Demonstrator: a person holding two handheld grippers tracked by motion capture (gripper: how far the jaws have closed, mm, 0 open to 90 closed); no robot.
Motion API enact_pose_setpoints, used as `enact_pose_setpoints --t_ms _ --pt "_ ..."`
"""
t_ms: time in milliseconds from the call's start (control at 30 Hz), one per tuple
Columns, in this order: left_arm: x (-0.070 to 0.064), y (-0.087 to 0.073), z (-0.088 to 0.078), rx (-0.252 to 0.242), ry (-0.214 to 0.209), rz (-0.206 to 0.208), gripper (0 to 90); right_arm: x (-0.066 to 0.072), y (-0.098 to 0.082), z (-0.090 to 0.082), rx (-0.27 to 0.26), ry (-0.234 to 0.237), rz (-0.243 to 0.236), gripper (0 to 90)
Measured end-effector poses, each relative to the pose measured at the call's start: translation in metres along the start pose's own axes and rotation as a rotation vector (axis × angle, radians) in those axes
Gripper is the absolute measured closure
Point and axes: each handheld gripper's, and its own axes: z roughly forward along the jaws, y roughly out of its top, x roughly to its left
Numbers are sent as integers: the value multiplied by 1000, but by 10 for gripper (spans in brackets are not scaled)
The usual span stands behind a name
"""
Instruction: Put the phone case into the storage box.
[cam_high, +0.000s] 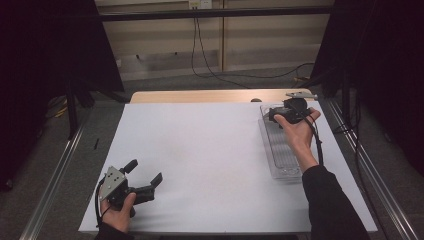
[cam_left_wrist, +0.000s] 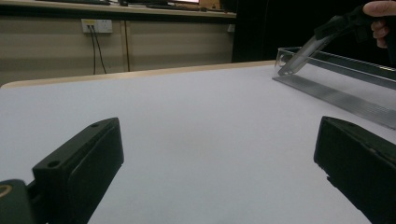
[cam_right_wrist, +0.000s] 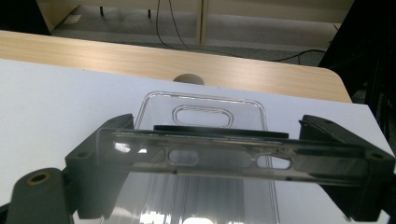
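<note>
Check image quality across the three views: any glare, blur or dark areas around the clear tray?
High view: black curtains at both sides are near black, the clear tray has faint contrast on the white table. Left gripper view: near jaws are soft, tray wall catches a pale sheen. Right gripper view: the clear piece between the jaws shows bright glints; background floor is sharp enough.

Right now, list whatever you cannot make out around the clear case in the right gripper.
- High view: the right gripper and hand cover most of the clear case.
- Right gripper view: the bottom edge cuts off the case's near end; contact with the tray is unreadable.
- Left gripper view: the dark backdrop swallows that gripper's jaws.
</note>
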Motion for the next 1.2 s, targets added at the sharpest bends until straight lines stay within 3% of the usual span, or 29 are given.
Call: enact_pose_setpoints --t_ms 533,667,800,1200 --pt "1 0 0 7 3 -2 15 0 2 10 -42 -2 8 117" --pt "4 -2 1 17 16 -24 19 -1 3 13 -56 7 16 118" --pt "3 -1 1 14 11 -19 19 0 6 16 -59 6 -4 118" --pt "2 -1 1 11 7 -15 18 -1 12 27 -88 3 13 119"
